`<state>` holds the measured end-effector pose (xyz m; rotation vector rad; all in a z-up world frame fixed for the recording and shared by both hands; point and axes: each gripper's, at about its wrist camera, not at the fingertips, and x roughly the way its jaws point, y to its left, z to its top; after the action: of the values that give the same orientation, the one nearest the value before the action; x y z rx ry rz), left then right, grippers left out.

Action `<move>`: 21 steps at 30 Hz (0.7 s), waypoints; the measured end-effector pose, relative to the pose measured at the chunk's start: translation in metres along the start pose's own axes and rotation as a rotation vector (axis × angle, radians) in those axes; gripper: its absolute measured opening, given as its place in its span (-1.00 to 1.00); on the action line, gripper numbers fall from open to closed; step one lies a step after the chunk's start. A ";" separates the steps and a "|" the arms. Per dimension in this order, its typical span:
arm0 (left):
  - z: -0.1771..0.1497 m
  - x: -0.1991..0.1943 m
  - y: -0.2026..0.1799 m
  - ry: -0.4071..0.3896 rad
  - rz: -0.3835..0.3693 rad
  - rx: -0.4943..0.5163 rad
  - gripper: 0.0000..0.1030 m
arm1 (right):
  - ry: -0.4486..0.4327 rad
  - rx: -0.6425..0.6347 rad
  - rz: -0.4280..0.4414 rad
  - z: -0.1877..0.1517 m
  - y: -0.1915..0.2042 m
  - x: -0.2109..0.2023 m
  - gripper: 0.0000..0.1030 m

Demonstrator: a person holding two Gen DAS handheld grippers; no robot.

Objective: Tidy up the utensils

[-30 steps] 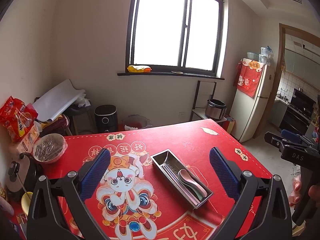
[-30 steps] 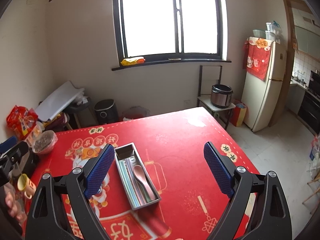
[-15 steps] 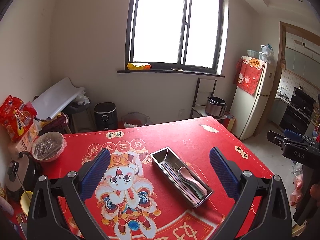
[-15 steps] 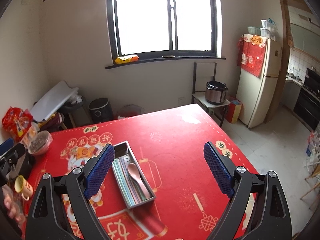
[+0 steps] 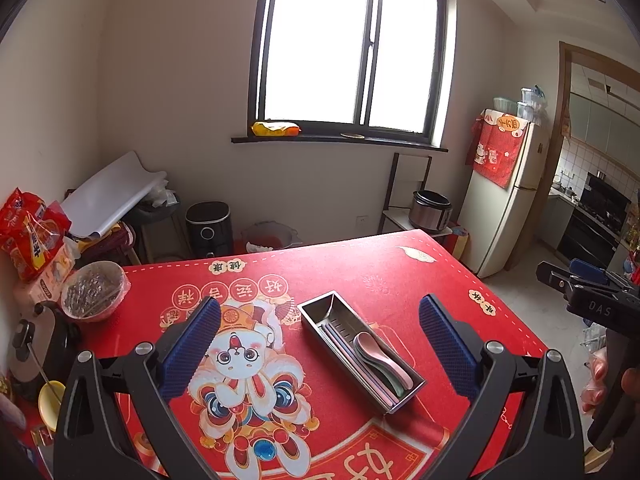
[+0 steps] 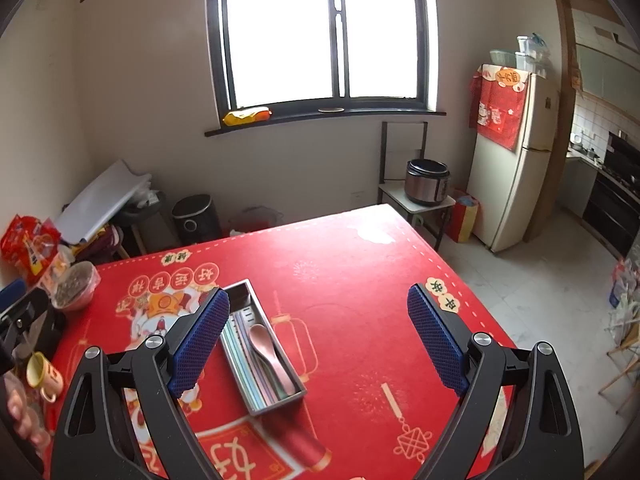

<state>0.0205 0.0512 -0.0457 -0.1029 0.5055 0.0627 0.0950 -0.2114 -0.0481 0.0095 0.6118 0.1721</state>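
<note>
A steel utensil tray [image 5: 320, 318] [image 6: 243, 291] lies on the red table mat [image 5: 380, 280] [image 6: 340, 280]. Inside it lie pastel spoons, a pink spoon [image 5: 374, 347] [image 6: 264, 340] on top, beside pastel chopsticks [image 5: 356, 364] [image 6: 244, 360]. My left gripper [image 5: 320, 344] hangs open above the table, with the tray between its blue pads and below them. My right gripper [image 6: 318, 338] is open too, the tray just inside its left pad [image 6: 200, 340]. Neither holds anything. The right gripper's body [image 5: 588, 300] shows at the right edge of the left wrist view.
A foil-covered bowl [image 5: 94, 290] [image 6: 74, 284], snack bags [image 5: 30, 232] and a yellow mug [image 6: 44, 372] crowd the table's left side. Beyond the far edge stand a black bin [image 5: 210, 228], a rice cooker [image 6: 426, 182] on a stand and a fridge [image 6: 516, 160].
Both grippers have risen and drawn back slightly, so the tray sits lower in each view. They stay open; the tray and utensils have not moved.
</note>
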 end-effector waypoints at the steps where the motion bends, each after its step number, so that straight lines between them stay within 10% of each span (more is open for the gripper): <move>1: 0.000 0.000 0.000 0.000 0.000 0.001 0.88 | 0.000 0.002 -0.002 0.000 0.000 0.000 0.70; 21: 0.002 0.003 -0.002 0.003 -0.008 0.002 0.88 | 0.005 0.013 -0.019 0.000 -0.004 0.002 0.70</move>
<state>0.0239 0.0497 -0.0456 -0.1034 0.5076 0.0541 0.0970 -0.2150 -0.0491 0.0163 0.6174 0.1496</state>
